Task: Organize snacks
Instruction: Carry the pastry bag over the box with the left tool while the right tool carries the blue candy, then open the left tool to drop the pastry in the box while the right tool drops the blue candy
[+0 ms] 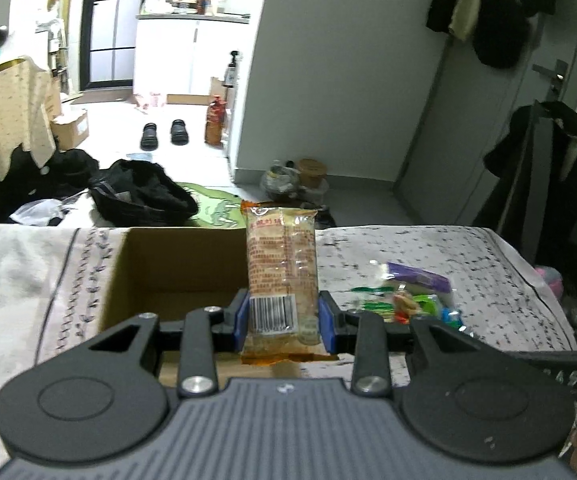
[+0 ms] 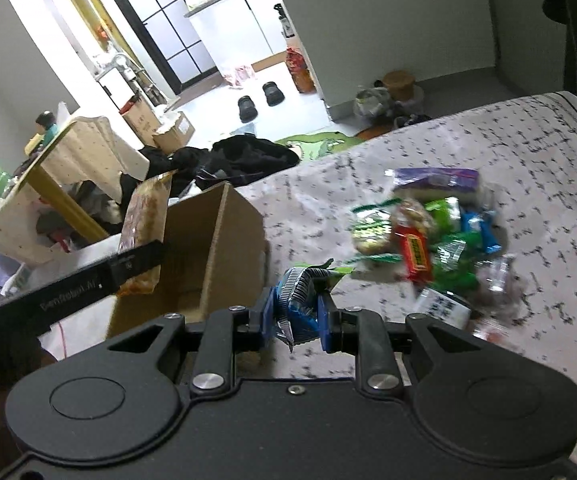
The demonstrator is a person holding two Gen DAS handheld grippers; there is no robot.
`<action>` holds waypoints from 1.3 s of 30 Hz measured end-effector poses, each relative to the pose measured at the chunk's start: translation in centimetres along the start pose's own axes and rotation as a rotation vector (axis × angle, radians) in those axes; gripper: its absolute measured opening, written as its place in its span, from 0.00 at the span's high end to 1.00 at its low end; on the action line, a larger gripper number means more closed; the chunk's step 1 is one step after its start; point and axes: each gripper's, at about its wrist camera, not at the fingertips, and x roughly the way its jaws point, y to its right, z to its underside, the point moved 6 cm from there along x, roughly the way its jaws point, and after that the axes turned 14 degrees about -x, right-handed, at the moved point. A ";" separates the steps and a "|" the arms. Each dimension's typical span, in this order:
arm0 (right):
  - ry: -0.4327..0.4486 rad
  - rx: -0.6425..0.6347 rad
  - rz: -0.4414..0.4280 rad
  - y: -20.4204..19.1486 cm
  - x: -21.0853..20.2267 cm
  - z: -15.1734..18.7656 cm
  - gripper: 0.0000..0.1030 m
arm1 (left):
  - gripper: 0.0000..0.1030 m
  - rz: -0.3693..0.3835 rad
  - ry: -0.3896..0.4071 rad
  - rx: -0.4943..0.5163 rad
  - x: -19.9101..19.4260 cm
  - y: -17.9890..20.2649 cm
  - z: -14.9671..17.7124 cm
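Snacks in both grippers! The left gripper [image 1: 282,322] clamps a long orange-brown wrapped cake [image 1: 281,268] by its barcode end, standing upright at frame centre, over the right edge of the open cardboard box [image 1: 176,264]. The right gripper [image 2: 295,316] pinches a crumpled blue-and-silver packet [image 2: 298,300] at lower centre, just right of the box. The snack pile [image 2: 428,236] lies on the patterned cloth [image 2: 528,152], centre right.
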 end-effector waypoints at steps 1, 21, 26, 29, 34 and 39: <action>0.000 -0.003 -0.004 -0.3 0.2 -0.2 0.78 | 0.67 -0.008 0.001 -0.007 0.0 -0.5 -0.1; -0.009 -0.088 -0.109 -7.3 5.4 -2.7 0.78 | 0.67 -0.139 -0.029 -0.126 1.1 -9.2 0.4; -0.025 -0.099 -0.111 -8.3 6.4 -2.4 0.78 | 0.67 -0.142 -0.025 -0.130 1.2 -9.7 0.5; -0.030 -0.098 -0.106 -8.7 6.9 -2.5 0.78 | 0.67 -0.155 -0.017 -0.149 1.4 -10.0 0.4; -0.038 -0.101 -0.101 -9.0 7.7 -2.6 0.78 | 0.52 -0.149 -0.015 -0.186 0.4 -10.4 0.2; -0.032 -0.103 -0.112 -9.5 8.0 -3.0 0.78 | 0.32 -0.161 0.014 -0.214 -1.4 -11.0 0.0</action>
